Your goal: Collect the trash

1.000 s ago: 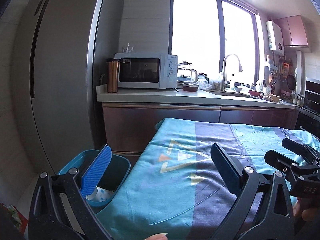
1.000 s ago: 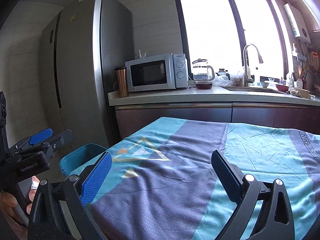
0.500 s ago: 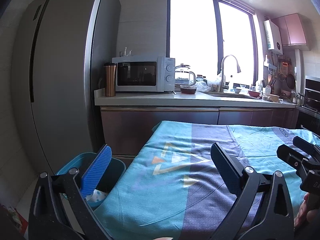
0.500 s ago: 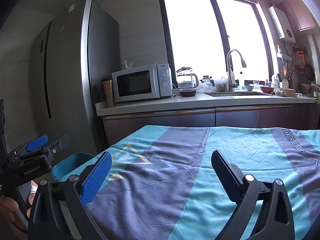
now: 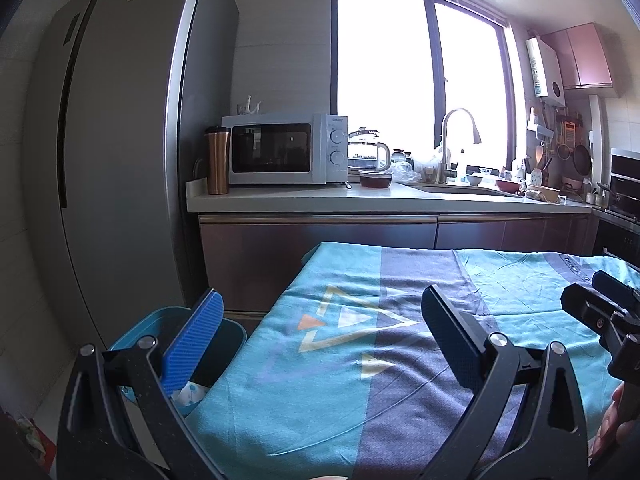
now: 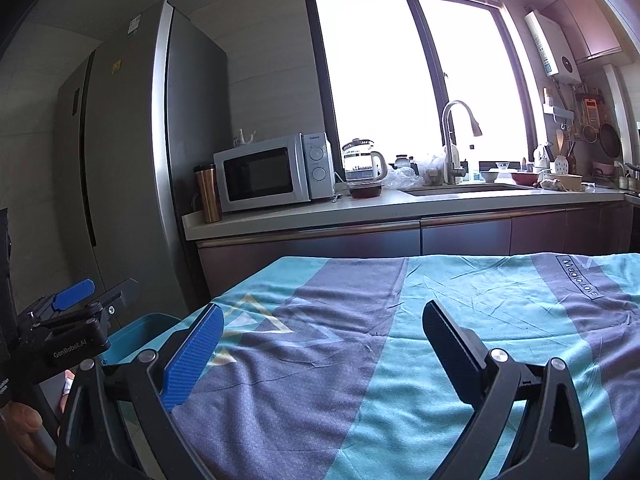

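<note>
A blue trash bin (image 5: 160,320) stands on the floor at the table's left end, with white crumpled trash (image 5: 190,394) inside; its rim also shows in the right wrist view (image 6: 140,336). My left gripper (image 5: 320,320) is open and empty, held above the table's left edge beside the bin. My right gripper (image 6: 320,336) is open and empty above the table. Each gripper shows at the edge of the other's view: the right one (image 5: 600,312) and the left one (image 6: 76,304). No loose trash shows on the table.
A teal and purple cloth (image 5: 380,340) covers the table. Behind it a counter (image 5: 360,200) holds a microwave (image 5: 284,150), a copper tumbler (image 5: 218,160), a kettle and a sink tap. A tall fridge (image 5: 112,160) stands at the left.
Both grippers have risen and tilted up a little, so the counter and window sit lower in view. Both stay open and empty. The bin and cloth have not moved.
</note>
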`<state>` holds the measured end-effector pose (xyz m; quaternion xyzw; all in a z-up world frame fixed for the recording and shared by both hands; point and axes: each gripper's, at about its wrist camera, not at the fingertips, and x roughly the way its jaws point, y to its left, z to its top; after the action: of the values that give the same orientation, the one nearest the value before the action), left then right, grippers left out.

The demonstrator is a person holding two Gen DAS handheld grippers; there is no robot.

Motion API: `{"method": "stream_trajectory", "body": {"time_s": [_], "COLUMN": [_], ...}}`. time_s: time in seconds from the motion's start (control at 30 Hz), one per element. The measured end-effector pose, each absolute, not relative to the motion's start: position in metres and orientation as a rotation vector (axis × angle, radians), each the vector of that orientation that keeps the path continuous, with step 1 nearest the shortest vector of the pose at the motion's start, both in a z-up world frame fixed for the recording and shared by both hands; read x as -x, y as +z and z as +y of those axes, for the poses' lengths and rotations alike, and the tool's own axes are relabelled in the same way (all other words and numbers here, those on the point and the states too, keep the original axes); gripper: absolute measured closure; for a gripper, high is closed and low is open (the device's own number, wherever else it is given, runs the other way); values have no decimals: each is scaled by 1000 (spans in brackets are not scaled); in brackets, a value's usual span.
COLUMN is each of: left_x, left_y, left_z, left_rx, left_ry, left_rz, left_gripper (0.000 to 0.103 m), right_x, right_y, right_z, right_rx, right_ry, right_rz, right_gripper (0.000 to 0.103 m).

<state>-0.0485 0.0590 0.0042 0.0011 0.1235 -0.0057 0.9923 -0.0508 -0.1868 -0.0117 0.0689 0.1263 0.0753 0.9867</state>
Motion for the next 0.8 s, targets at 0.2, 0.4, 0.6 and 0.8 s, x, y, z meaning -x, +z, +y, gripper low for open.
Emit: {"method": "stream_trajectory", "body": {"time_s": [0.2, 0.4, 0.6, 0.8], "left_x": [47, 46, 46, 46], "left_y": [4, 2, 2, 2], "left_z": [58, 57, 57, 57], "left_rx": [2, 6, 5, 6], "left_ry": [-6, -2, -1, -2], "left_rz": [248, 246, 247, 248], "left_gripper": [5, 5, 5, 5], "right_x": [49, 49, 48, 48], "right_y": [-12, -12, -13, -13], "right_z": [-188, -189, -190, -190], "right_rx": [-138, -140, -143, -143], "right_ry": [150, 149, 150, 151], "right_rz": [255, 256, 259, 257], "right_gripper": [7, 7, 7, 7]}}
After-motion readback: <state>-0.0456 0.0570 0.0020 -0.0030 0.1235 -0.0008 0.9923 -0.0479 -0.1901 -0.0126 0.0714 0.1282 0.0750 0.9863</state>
